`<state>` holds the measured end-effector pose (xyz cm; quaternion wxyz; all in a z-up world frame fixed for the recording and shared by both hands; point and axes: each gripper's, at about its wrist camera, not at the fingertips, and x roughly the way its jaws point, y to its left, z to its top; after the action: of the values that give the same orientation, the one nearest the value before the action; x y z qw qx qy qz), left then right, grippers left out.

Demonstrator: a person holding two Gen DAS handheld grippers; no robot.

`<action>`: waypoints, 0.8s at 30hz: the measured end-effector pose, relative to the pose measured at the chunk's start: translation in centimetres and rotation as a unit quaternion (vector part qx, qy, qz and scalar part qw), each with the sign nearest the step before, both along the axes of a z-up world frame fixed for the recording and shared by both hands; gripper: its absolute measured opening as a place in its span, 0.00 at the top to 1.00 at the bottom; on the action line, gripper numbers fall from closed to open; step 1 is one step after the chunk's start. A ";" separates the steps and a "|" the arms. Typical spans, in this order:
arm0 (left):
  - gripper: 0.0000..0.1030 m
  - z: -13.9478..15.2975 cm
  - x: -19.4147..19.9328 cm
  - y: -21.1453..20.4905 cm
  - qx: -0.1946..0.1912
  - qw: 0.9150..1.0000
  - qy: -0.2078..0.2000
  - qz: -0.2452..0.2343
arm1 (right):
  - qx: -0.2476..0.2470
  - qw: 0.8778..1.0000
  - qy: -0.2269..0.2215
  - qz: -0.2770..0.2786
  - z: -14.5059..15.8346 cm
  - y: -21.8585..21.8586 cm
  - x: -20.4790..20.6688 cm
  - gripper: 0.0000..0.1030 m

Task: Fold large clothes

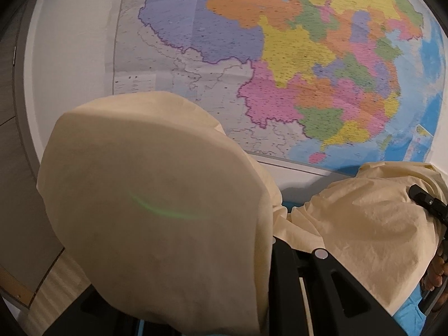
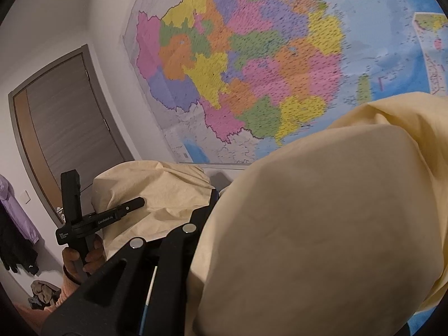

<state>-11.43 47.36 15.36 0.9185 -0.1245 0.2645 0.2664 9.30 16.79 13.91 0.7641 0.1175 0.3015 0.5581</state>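
A large cream-yellow cloth is held up in front of a wall map. In the left wrist view it drapes over my left gripper and hides one finger; the jaws are shut on its edge. The same cloth covers one finger of my right gripper, which is also shut on it. A sagging span of cloth runs between the two grippers. The right gripper shows at the right edge of the left wrist view. A hand holds the left gripper at the lower left of the right wrist view.
A big coloured map hangs on the white wall close ahead. A grey door stands to the left, with a purple jacket and dark clothes hanging beside it. A small clothes pile lies on the floor. A blue surface shows below the cloth.
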 end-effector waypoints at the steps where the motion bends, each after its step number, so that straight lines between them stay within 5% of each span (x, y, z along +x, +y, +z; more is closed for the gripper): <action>1: 0.85 -0.1 0.0 0.3 0.001 1.000 0.001 0.002 | 0.000 1.000 -0.001 0.001 0.0 0.2 0.0 0.88; 24: 0.85 0.1 0.6 6.6 0.004 0.999 0.010 0.051 | -0.001 1.000 -0.009 0.021 -0.8 5.7 0.2 0.88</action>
<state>-10.81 53.92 15.43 0.9013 -0.1319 0.2662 0.3154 9.50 22.48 13.14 0.7552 0.1052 0.2979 0.5744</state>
